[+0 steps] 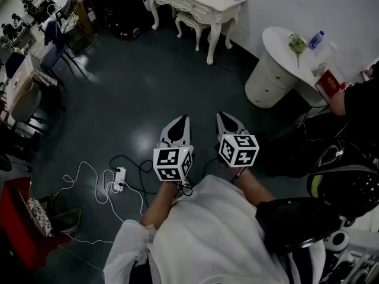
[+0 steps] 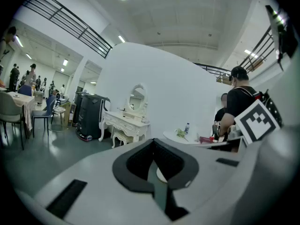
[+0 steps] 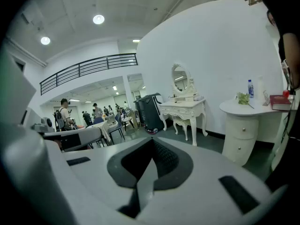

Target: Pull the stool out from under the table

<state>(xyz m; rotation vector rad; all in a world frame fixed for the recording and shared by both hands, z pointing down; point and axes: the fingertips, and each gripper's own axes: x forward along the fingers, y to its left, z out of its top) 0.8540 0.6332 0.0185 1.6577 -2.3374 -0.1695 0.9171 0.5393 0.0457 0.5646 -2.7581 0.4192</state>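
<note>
One stool [image 1: 190,21] stands tucked under the one white table [image 1: 198,0], between its carved legs, at the far edge of the floor [image 1: 142,87] against the white wall [image 1: 284,5]; only its front edge and front legs show past the table. An oval mirror [image 2: 138,97] stands on the tabletop. To the left of the table sits one black case [image 2: 90,116], touching the floor just beside the table's end leg. To the right, apart from the table, is one round cabinet [image 1: 273,70] with two drawers [image 3: 243,130]; its top carries one bottle [image 1: 316,39], one green sprig [image 1: 297,44] and one red book [image 1: 329,83], and a person [image 1: 361,102] stands at its right side. Open floor lies between the stool and the grippers; the only thing on it nearby is one power strip [image 1: 119,179] with loose white and black cable, off to the left. Two grippers are held side by side in front of the person: the left gripper [image 1: 182,122] and the right gripper [image 1: 223,118] both point toward the stool and are well apart from it. Each has its jaws clenched together on nothing.
</note>
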